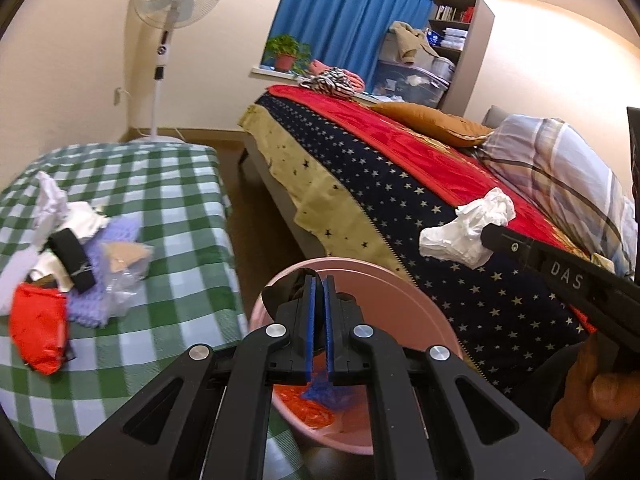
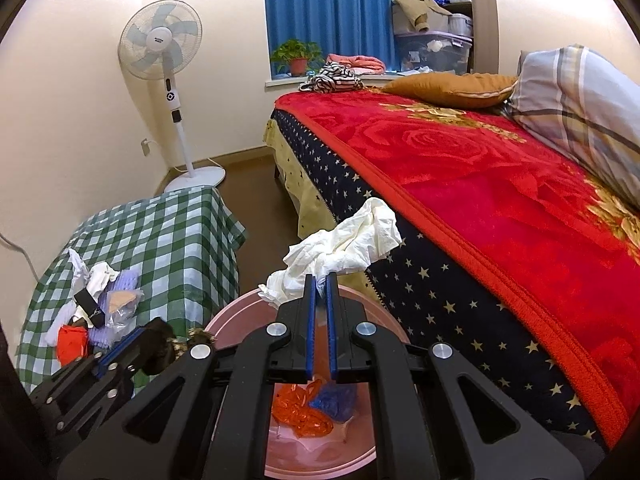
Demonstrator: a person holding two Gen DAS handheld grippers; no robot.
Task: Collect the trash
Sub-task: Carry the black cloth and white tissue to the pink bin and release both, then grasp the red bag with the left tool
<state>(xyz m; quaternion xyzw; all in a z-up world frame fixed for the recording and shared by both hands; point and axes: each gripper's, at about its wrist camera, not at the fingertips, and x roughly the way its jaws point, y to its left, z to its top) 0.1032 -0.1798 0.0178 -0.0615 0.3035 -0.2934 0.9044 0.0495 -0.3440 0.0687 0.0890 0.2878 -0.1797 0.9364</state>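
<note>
A pink bin [image 1: 404, 304] stands on the floor between the table and the bed, with orange and blue plastic bags [image 2: 316, 404] inside. My left gripper [image 1: 319, 280] is over the bin's rim and shut on a dark scrap [image 1: 286, 290]. In the right wrist view, that gripper [image 2: 154, 338] comes in from the lower left with the dark, speckled scrap [image 2: 188, 340] at its tips. My right gripper [image 2: 320, 280] is shut on a crumpled white paper [image 2: 344, 244] above the bin [image 2: 232, 320]. In the left wrist view it [image 1: 486, 236] reaches in from the right with the paper [image 1: 460, 236].
A table with a green checked cloth [image 1: 160, 200] carries a pile: a red bag [image 1: 38, 328], a black item [image 1: 74, 260], lavender cloth and white paper. On the right is a bed with a red blanket [image 2: 500, 184] and pillows. A standing fan [image 2: 160, 44] is in the corner.
</note>
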